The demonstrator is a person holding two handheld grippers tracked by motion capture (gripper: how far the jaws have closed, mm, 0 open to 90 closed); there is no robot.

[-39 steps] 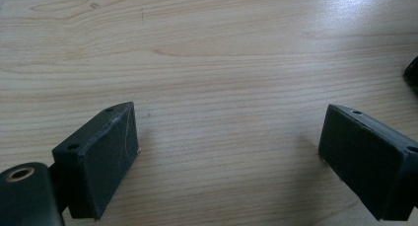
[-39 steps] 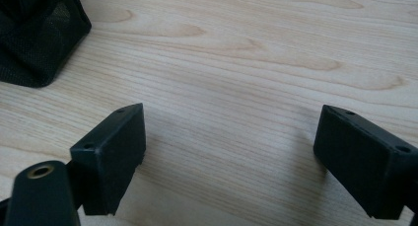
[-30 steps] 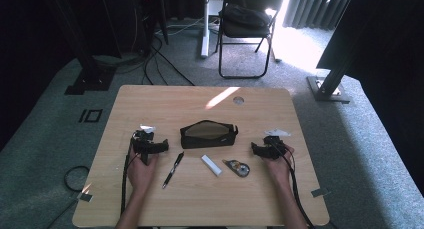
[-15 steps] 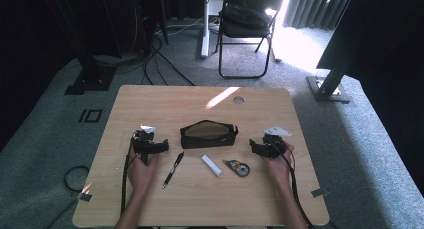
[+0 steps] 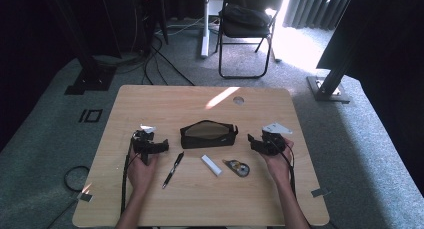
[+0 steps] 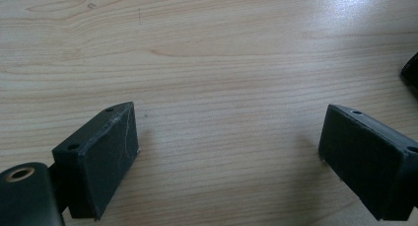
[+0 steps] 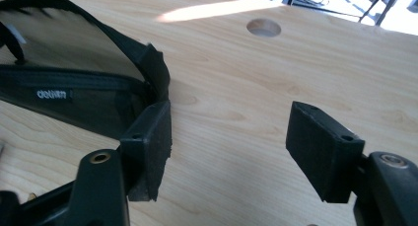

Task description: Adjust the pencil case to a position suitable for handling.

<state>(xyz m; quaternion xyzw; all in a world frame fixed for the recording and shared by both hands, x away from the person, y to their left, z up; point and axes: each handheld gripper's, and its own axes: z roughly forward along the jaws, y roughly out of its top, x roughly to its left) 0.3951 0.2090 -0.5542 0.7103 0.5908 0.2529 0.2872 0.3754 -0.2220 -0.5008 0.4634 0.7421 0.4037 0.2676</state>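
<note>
A black zip pouch lies open-mouthed at the table's middle. My left gripper rests on the table to its left, pointing toward it; its jaws stand wide open over bare wood. My right gripper hovers just right of the pouch. Its jaws are open and have just been closing a little, with nothing between them. The pouch's end lies just beyond the left jaw in the right gripper view.
In front of the pouch lie a black pen, a white stick-shaped item and a small tape dispenser. A round cable hole sits near the far edge of the wooden table. A chair stands beyond.
My right gripper has lifted a little and drifted slightly toward the pouch. The left gripper and the items on the table have stayed put.
</note>
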